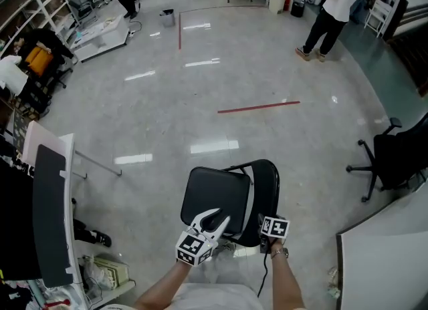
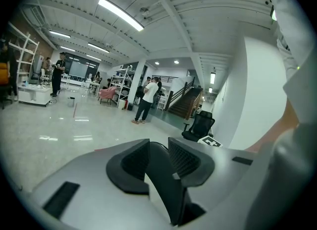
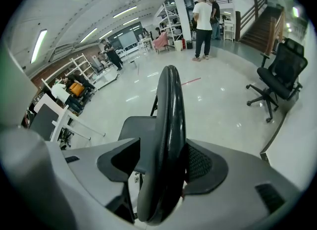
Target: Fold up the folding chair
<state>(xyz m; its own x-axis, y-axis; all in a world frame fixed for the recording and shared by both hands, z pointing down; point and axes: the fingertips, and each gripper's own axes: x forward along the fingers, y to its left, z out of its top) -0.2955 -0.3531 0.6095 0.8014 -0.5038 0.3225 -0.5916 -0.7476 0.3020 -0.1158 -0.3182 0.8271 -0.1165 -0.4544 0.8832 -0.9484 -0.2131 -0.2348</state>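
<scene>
Black folding chair (image 1: 224,192) is being stood on floor (image 1: 200,88), with open floor beyond and office chair (image 1: 391,158) well apart. Its backrest (image 3: 171,105) is being straddled by the wide-open right claw (image 3: 163,147), a gap showing at one pad. The left claw (image 1: 215,216) is being held slightly open over the seat (image 1: 210,192). The dark edge between its jaws is hard to identify.
</scene>
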